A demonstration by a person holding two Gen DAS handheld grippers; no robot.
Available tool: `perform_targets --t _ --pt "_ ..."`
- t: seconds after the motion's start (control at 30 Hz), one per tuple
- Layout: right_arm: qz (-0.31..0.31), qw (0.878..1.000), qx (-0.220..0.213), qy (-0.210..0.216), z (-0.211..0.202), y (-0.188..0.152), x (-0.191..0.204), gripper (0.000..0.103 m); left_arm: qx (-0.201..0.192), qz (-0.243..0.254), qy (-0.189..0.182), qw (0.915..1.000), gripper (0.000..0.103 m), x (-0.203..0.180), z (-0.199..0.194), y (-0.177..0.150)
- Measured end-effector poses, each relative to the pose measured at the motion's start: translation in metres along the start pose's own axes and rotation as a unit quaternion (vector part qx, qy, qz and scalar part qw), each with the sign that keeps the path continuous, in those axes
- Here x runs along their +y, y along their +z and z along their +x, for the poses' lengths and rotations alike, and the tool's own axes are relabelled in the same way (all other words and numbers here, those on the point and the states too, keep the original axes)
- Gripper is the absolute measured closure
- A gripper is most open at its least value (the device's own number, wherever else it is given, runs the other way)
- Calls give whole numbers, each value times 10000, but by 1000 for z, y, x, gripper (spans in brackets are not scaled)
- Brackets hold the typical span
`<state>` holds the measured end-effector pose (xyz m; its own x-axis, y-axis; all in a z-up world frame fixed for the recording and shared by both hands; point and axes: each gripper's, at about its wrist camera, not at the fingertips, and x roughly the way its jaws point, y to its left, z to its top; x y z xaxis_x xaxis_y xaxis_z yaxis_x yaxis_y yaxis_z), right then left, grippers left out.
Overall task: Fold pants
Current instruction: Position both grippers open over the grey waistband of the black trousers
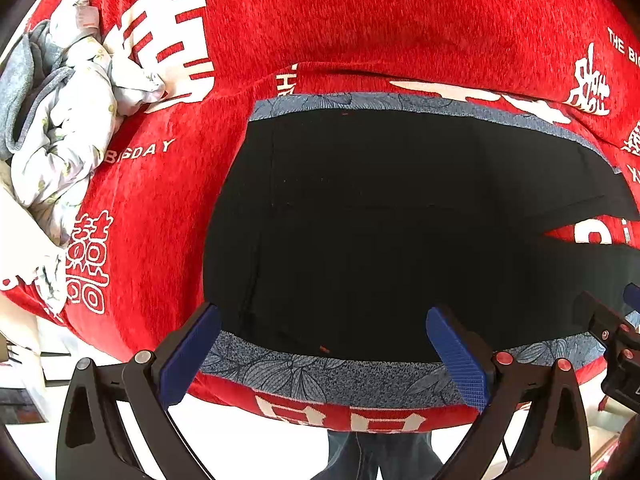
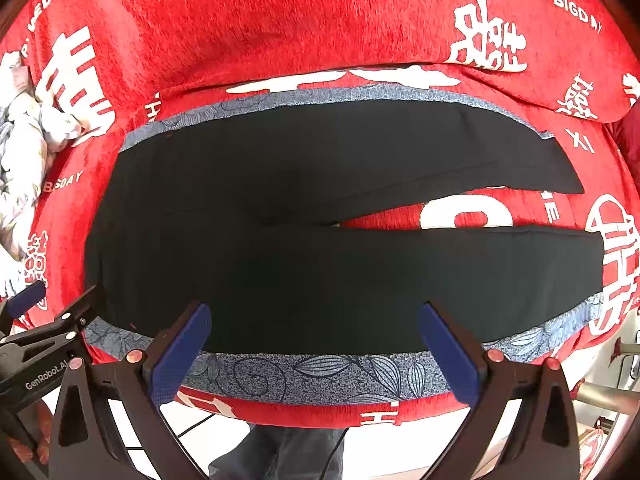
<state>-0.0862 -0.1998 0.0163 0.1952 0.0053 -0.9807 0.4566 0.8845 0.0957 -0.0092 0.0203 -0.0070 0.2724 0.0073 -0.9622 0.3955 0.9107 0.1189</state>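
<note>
Black pants (image 1: 380, 220) (image 2: 280, 272) lie flat on a blue-grey floral mat (image 1: 320, 376) (image 2: 320, 372). The waist end is to the left, and the two legs spread apart in a V toward the right. My left gripper (image 1: 323, 314) hangs open over the near edge of the pants at the waist end, holding nothing. My right gripper (image 2: 314, 312) is open over the near leg's front edge, also holding nothing. In the left wrist view the right gripper (image 1: 612, 328) shows at the right border. The left gripper (image 2: 40, 320) sits at the left border of the right wrist view.
A red blanket (image 1: 320, 20) (image 2: 280, 20) with white characters covers the surface under the mat. Crumpled pale floral and grey clothes (image 1: 60, 120) (image 2: 20, 140) lie at the left. A person's legs in jeans (image 1: 380, 456) (image 2: 280, 456) stand at the near edge.
</note>
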Motion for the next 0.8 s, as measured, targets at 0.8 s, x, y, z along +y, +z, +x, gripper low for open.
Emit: perform_targets --t 0.8 --pt "-4 10000 49 -18 6 -7 5 0 80 -6 12 10000 0 7 6 -7"
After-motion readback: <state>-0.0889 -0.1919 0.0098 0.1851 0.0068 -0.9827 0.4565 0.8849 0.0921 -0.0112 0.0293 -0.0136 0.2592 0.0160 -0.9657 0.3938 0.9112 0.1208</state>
